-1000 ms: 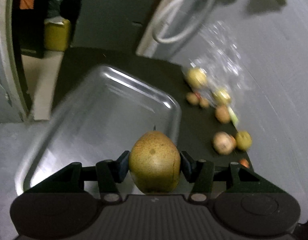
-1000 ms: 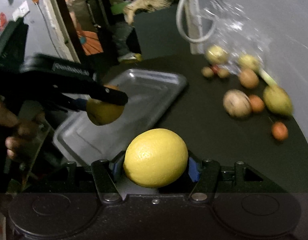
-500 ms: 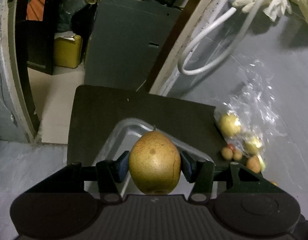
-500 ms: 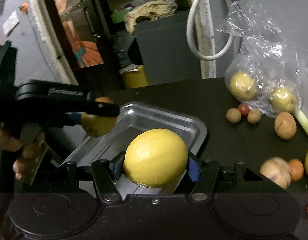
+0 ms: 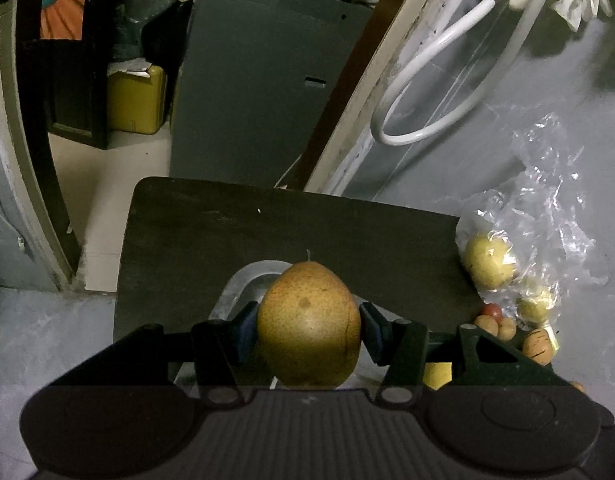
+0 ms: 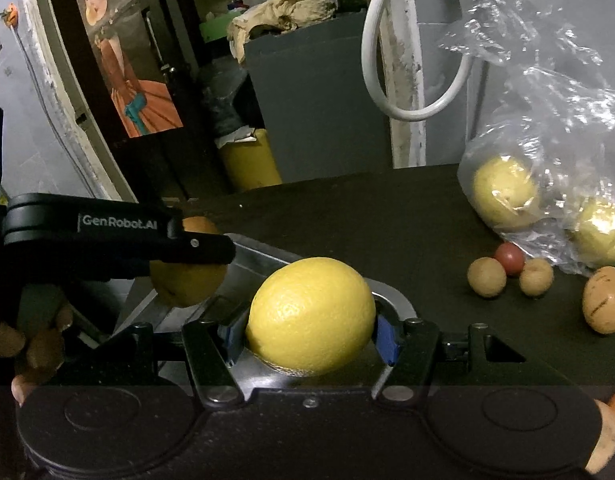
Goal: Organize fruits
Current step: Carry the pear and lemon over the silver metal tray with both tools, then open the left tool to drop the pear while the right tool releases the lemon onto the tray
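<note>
You have a fruit in each gripper. Your left gripper [image 5: 309, 330] is closed on a pear [image 5: 309, 328], its blue fingers [image 5: 247, 330] pressed against the flanks, stem pointing away from you. Your right gripper [image 6: 309, 338] is clamped on a lemon [image 6: 311, 316] the same way. Both hang over the near end of the tray [image 6: 391, 298], which sits on the dark tabletop [image 6: 387, 216]; neither fruit looks set down yet.

The risks from here, as I judge them:

- Both fruits are round and held only at two small pads. If you tilt a gripper sharply, the pear or lemon could roll out and fall before you mean it to.
- Your grippers are close together — in the right view the left one sits just beside the lemon. If both descend at once they may knock each other, so lower one first.
- Release from too high and the fruit may bounce on the metal and roll over the low rim, towards the tabletop edge.
- The tray looks light and unsecured; a gripper catching its rim could shove it.

The rest of the fruit lies well apart on the right: several small round ones [image 6: 487, 282] loose on the tabletop and two yellow ones in the plastic bag [image 6: 547, 120]. The bag's film may snag your fingers later — come at it from the open side.
</note>
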`<state>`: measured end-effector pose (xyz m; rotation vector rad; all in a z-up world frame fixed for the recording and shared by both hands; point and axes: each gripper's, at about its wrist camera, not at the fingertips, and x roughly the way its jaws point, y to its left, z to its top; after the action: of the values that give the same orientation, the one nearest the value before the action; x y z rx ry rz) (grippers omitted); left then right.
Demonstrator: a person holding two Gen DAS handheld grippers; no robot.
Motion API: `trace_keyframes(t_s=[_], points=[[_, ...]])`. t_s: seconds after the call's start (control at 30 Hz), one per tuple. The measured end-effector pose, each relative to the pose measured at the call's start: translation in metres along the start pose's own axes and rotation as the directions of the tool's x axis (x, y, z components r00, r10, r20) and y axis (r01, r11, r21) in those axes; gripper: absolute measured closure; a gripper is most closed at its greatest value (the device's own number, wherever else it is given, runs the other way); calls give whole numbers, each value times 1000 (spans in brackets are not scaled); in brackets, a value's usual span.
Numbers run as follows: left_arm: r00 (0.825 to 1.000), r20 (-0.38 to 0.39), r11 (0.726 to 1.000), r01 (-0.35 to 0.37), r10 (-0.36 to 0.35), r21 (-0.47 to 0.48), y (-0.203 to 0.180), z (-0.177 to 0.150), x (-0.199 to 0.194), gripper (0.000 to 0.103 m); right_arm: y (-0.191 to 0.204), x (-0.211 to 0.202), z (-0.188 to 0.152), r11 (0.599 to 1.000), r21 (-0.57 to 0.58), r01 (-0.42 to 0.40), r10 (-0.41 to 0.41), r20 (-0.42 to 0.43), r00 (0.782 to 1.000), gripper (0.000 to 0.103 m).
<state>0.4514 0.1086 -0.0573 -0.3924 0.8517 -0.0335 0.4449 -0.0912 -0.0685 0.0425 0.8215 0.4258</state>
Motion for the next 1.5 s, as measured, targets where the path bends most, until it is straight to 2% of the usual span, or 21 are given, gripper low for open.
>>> trace_keyframes(t_s=[0.23, 0.47, 0.97, 1.1, 1.2, 1.5], points=[[1000, -13, 1000, -17, 17, 2, 2, -3, 6, 46, 6, 11, -4, 1000, -10, 20, -20, -14, 1000, 40], [999, -30, 1000, -27, 26, 0, 6, -6, 10, 46, -1, 20, -9, 1000, 27, 15, -14, -42, 999, 40], [998, -37, 999, -44, 44, 15, 1, -6, 9, 46, 0, 20, -12, 1000, 16, 26, -25, -31, 999, 39], [999, -32, 999, -37, 37, 11, 1, -8, 4, 38, 0, 15, -13, 1000, 19, 24, -24, -22, 999, 38], [999, -32, 999, -30, 30, 11, -1, -11, -1, 35, 5, 7, -15, 1000, -10, 19, -19, -1, 1000, 33], [1000, 8, 1000, -13, 12, 23, -9, -20, -31, 16, 14, -24, -25, 998, -50, 30, -27, 61, 998, 18]])
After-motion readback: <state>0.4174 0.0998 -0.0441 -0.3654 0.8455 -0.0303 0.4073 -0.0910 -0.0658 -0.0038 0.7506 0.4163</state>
